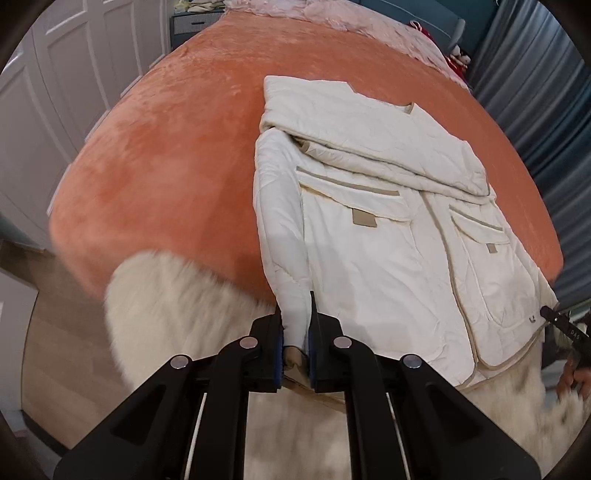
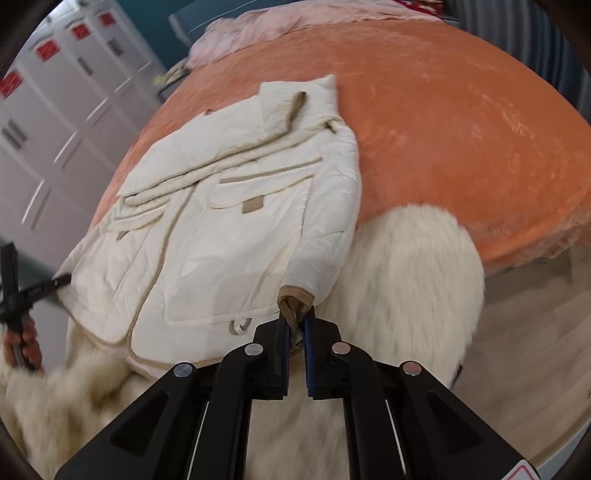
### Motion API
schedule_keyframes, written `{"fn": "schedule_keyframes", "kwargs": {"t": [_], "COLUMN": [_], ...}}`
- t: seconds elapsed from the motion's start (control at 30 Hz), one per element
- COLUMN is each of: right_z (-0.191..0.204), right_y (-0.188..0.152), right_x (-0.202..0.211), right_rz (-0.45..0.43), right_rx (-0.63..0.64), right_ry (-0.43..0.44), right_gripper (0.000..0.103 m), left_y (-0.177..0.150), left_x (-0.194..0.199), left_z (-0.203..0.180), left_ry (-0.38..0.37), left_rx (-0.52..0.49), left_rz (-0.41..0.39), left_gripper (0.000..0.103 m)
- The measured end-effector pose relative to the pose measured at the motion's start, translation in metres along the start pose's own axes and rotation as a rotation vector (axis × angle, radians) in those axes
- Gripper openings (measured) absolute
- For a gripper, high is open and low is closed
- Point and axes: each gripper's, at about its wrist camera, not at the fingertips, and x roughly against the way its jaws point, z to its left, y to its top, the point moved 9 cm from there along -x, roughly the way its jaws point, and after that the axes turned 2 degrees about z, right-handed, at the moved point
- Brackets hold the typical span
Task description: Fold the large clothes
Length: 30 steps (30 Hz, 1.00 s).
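A cream quilted jacket (image 1: pixel 388 229) with tan trim and two flap pockets lies front up on an orange bed cover (image 1: pixel 166 155), its hem hanging over the near edge. One sleeve is folded across the chest. My left gripper (image 1: pixel 296 321) is shut on the other sleeve (image 1: pixel 284 236) near its tan cuff. In the right wrist view the jacket (image 2: pixel 207 229) lies left of centre and my right gripper (image 2: pixel 295 325) is shut on the tan cuff (image 2: pixel 295 299) of a sleeve (image 2: pixel 325 240) at the bed's near edge.
A white furry garment (image 1: pixel 173 306) is under the grippers at the bed's near edge. A pink quilt (image 1: pixel 332 18) lies at the head of the bed. White wardrobe doors (image 1: pixel 55 74) stand on the left, blue curtains (image 1: pixel 535 92) on the right. Wooden floor (image 2: pixel 535 350) lies below.
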Motion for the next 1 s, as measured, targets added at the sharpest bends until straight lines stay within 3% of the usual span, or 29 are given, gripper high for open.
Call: {"fn": "schedule_keyframes", "kwargs": {"t": [0.2,0.33,0.5,0.67,0.83,1.0], "right_z": [0.019,0.028,0.034,0.043,0.035,0.024], "right_y": [-0.009,0.020,0.101,0.179,0.246,0.298], "right_x": [0.038,0.054,0.071,0.057,0.018,-0.024], "right_rz": [-0.021,-0.113,-0.319,-0.435,-0.461,-0.464], "right_rx": [0.029,0.054,0.058,0.061,-0.009,-0.060], "right_ry": [0.011,0.025,0.044,0.008,-0.009,-0.041], "right_gripper": [0.005,0.005,0.005,0.005,0.005,0.005], "left_y": [-0.020,-0.001,0.071,0.148,0.206,0.255], "left_x": [0.044,0.061,0.074,0.067,0.032,-0.027], "left_z": [-0.005,-0.014,-0.019,-0.028,-0.029,-0.019], "left_ry": [-0.007,-0.021,-0.020,0.036,0.085,0.151], "left_rx": [0.019,0.026,0.027,-0.012,0.002,0.034], "left_rz": [-0.011,-0.087,-0.253,-0.366,-0.387,-0.339], "left_gripper": [0.008,0.008,0.007,0.007,0.008,0.008]}}
